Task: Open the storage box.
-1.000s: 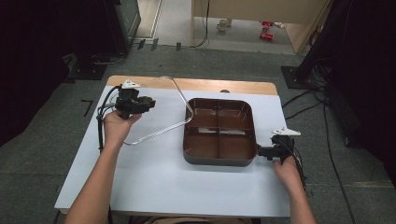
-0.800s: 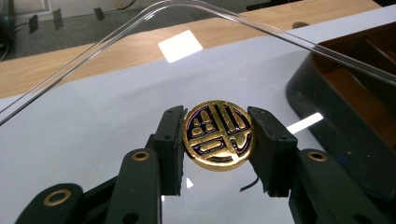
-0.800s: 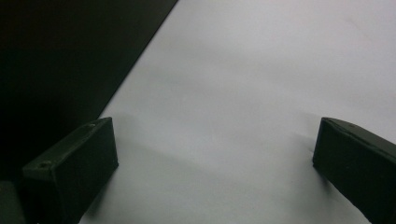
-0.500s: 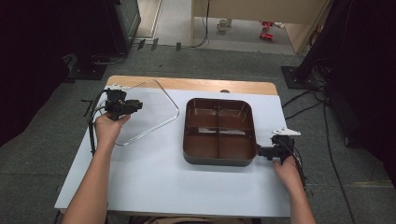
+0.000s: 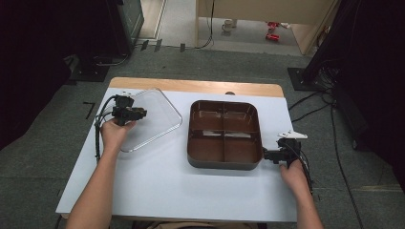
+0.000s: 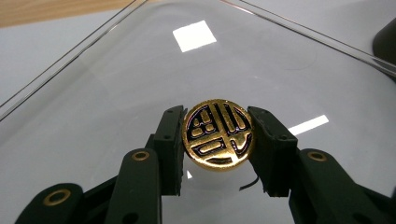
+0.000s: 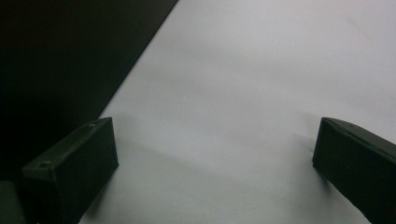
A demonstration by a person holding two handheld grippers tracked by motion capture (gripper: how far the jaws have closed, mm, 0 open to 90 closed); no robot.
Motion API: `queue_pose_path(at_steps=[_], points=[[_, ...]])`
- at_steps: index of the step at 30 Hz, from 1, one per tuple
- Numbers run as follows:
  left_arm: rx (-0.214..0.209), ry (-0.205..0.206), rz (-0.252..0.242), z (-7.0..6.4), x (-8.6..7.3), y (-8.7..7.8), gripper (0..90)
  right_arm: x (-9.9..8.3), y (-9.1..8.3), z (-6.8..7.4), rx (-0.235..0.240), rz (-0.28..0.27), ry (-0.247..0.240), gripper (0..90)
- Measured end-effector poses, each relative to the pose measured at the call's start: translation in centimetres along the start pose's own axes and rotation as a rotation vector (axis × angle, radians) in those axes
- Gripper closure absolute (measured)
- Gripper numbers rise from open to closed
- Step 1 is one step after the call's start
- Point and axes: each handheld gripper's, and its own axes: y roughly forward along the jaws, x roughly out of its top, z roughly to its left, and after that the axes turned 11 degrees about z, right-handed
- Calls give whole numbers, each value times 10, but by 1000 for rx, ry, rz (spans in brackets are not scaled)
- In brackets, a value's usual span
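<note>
1. The clear lid (image 5: pixel 149 119), at the table's (image 5: pixel 157 191) left, well apart from the brown tray (image 5: pixel 224 135), could be tipped if released unevenly.
2. Its gold knob (image 6: pixel 218 134), clamped by the left gripper (image 6: pixel 217 140), could be slipped.
3. The right gripper (image 7: pixel 215 154), spread empty beside the tray, could nudge it.

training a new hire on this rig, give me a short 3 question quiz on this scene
1. True or false: the left claw is shut on the gold knob of the clear lid.
2. How many compartments does the brown tray have? A) two B) four C) six
3. Fill in: the right claw is open beside the tray's ____ side, seen from the high view.

Key: 1 true; 2 B; 3 right
</note>
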Motion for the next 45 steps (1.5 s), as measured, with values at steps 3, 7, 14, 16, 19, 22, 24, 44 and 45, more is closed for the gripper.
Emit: queue_pose_path(at_steps=[3, 7, 14, 16, 19, 22, 24, 44, 45], points=[[1, 8, 15, -1, 0, 8, 588, 0, 0, 0, 0, 0, 0, 0], [18, 21, 25, -2, 0, 16, 588, 0, 0, 0, 0, 0, 0, 0], [18, 27, 34, -2, -2, 20, 587, 0, 0, 0, 0, 0, -1, 0], [13, 24, 33, -1, -2, 21, 586, 0, 0, 0, 0, 0, 0, 0], [7, 17, 34, -1, -2, 20, 582, 0, 0, 0, 0, 0, -1, 0], [-17, 0, 10, 1, -2, 16, 568, 0, 0, 0, 0, 0, -1, 0], [-23, -4, -3, 1, -2, 14, 555, 0, 0, 0, 0, 0, 0, 0], [-44, 104, -86, -35, 2, -28, 395, 0, 0, 0, -1, -1, -1, 0], [-44, 113, -85, -38, 1, -29, 395, 0, 0, 0, 0, 0, -1, 0]])
